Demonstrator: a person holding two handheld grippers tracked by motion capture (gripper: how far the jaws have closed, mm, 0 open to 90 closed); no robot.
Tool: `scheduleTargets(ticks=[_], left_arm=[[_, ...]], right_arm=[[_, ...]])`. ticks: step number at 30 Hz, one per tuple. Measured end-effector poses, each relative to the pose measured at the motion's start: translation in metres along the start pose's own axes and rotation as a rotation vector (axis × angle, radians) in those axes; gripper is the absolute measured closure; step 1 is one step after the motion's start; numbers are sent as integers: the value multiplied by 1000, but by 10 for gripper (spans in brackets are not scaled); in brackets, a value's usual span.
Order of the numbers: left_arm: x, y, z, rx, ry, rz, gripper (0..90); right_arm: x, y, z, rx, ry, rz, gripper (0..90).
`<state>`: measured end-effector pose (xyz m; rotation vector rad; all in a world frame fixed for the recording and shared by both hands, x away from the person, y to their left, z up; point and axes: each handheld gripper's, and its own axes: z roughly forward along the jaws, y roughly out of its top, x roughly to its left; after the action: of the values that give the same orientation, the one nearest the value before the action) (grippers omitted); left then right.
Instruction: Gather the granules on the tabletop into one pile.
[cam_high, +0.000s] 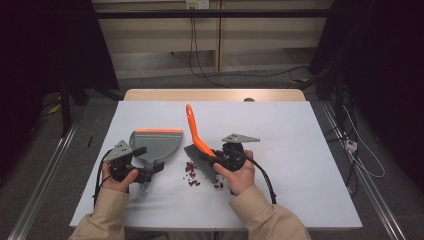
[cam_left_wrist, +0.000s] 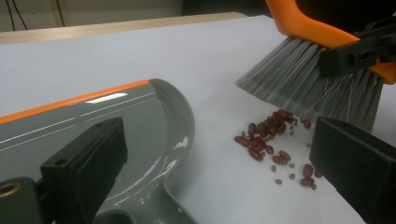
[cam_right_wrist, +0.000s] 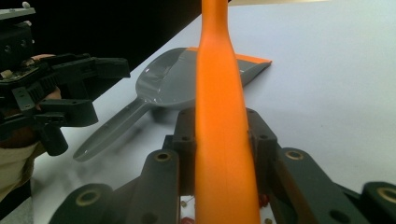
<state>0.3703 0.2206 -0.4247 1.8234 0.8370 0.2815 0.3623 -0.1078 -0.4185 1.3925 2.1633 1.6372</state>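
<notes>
No writing is legible on your one brush (cam_high: 200, 145) or one dustpan (cam_high: 156, 144). Your right tongs (cam_high: 220, 159) are clenched on the brush's orange handle, which points away from you, bristles beside the scattered beans (cam_high: 192, 174). Your left tongs (cam_high: 145, 162) stand released astride the dustpan's handle on the bench (cam_high: 300, 150), its orange lip facing away.

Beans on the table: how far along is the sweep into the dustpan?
Done: the right gripper is shut on the brush, bristles down beside the beans. In hand: the left gripper is open around the dustpan handle, not clamped. Left: all the beans lie loose on the table; the dustpan is empty, its orange lip turned away from them.
</notes>
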Motion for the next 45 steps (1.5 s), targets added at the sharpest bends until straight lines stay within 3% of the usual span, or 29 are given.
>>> scheduleTargets(ticks=[12, 21, 23, 25, 27, 31, 38, 45], left_arm=[[0, 0, 0, 4, 2, 0, 39], [1, 0, -1, 1, 2, -1, 39], [1, 0, -1, 1, 1, -2, 39], [1, 0, -1, -1, 2, -1, 39], [1, 0, -1, -3, 2, -2, 39], [1, 1, -2, -5, 2, -2, 39], [1, 1, -2, -5, 5, 1, 39], [1, 1, -2, -9, 6, -1, 40]], right_arm=[[14, -6, 15, 27, 41, 33, 714], [29, -18, 38, 84, 60, 75, 714], [26, -22, 45, 101, 48, 101, 714], [25, -24, 49, 113, 1, 92, 714], [21, -23, 50, 122, -18, 122, 714], [17, -22, 49, 140, -56, 130, 711], [11, -24, 44, 148, -84, 157, 708], [6, -23, 38, 147, -113, 141, 707]])
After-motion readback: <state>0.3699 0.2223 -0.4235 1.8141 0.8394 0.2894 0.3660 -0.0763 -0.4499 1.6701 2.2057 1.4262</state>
